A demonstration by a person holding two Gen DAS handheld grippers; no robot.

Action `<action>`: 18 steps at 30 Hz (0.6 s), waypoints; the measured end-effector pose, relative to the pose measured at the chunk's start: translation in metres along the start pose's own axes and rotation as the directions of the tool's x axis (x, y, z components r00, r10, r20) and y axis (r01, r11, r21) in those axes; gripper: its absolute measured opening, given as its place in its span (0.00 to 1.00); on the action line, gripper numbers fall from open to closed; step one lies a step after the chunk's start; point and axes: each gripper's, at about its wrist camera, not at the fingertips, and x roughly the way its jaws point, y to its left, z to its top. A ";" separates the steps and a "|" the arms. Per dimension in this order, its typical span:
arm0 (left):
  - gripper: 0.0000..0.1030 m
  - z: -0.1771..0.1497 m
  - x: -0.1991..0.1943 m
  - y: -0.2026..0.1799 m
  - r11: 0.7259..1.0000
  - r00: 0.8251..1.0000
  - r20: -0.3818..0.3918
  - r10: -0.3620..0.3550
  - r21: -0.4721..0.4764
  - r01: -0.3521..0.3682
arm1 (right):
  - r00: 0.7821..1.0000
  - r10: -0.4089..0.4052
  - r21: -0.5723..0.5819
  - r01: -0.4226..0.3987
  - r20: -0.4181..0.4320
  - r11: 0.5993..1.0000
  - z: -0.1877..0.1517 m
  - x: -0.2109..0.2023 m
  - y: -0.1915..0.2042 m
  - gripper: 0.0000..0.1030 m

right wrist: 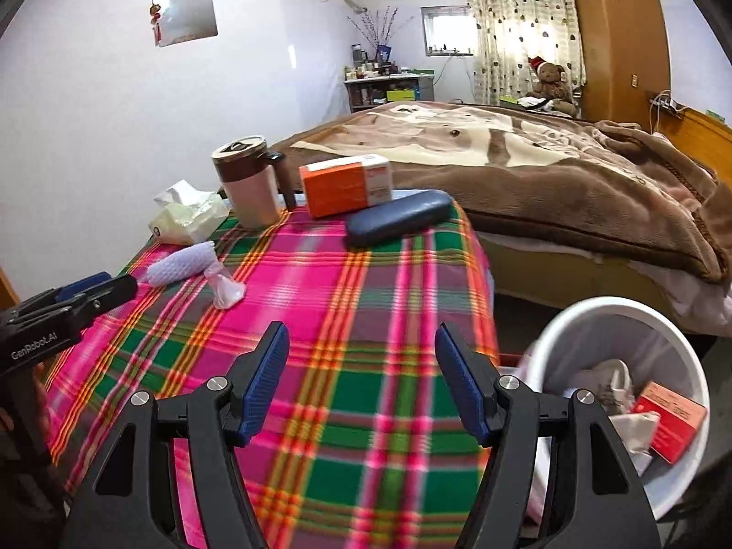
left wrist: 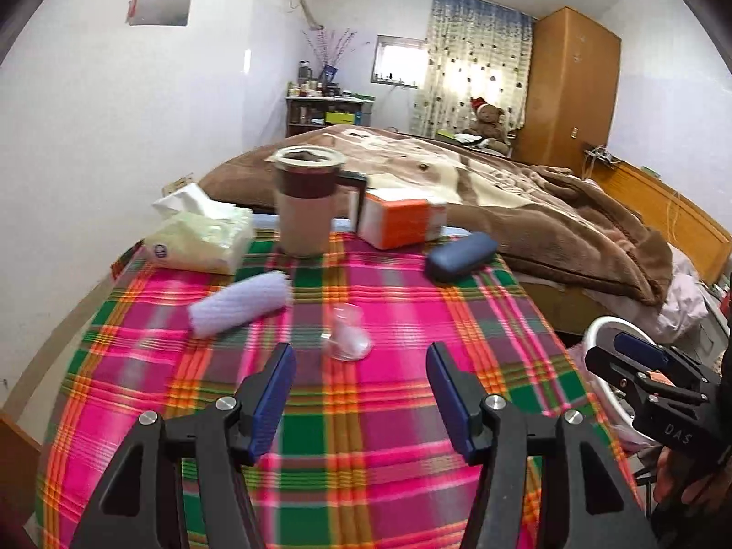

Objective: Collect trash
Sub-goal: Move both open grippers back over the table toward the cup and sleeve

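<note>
A clear plastic wrapper (left wrist: 347,331) lies on the plaid tablecloth (left wrist: 366,411), just ahead of my open, empty left gripper (left wrist: 361,393). A white foam net sleeve (left wrist: 240,304) lies to its left. In the right wrist view the wrapper (right wrist: 225,289) and the sleeve (right wrist: 180,263) lie at the table's left. My right gripper (right wrist: 361,375) is open and empty over the table's right side (right wrist: 389,457). A white trash bin (right wrist: 686,347) stands right of the table, holding paper and a red box (right wrist: 670,418).
At the table's far edge stand a tissue pack (left wrist: 201,238), a lidded mug (left wrist: 306,201), an orange box (left wrist: 400,222) and a blue glasses case (left wrist: 460,256). A bed with a brown blanket (left wrist: 526,201) lies beyond. The bin's rim (left wrist: 604,325) shows at the right.
</note>
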 end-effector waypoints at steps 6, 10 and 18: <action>0.57 0.009 0.016 0.048 0.999 0.999 -0.026 0.029 -0.024 -0.030 | 0.999 0.028 -0.026 -0.029 -0.041 0.999 0.004 0.030 0.030 0.66; 0.57 0.012 0.030 0.072 0.998 0.998 -0.050 0.041 -0.035 -0.043 | 0.995 0.061 -0.025 -0.063 -0.081 0.998 0.006 0.048 0.046 0.66; 0.58 0.017 0.062 0.106 0.997 0.996 -0.090 0.019 -0.069 -0.025 | 0.987 0.101 -0.073 -0.110 -0.128 0.991 0.015 0.073 0.079 0.66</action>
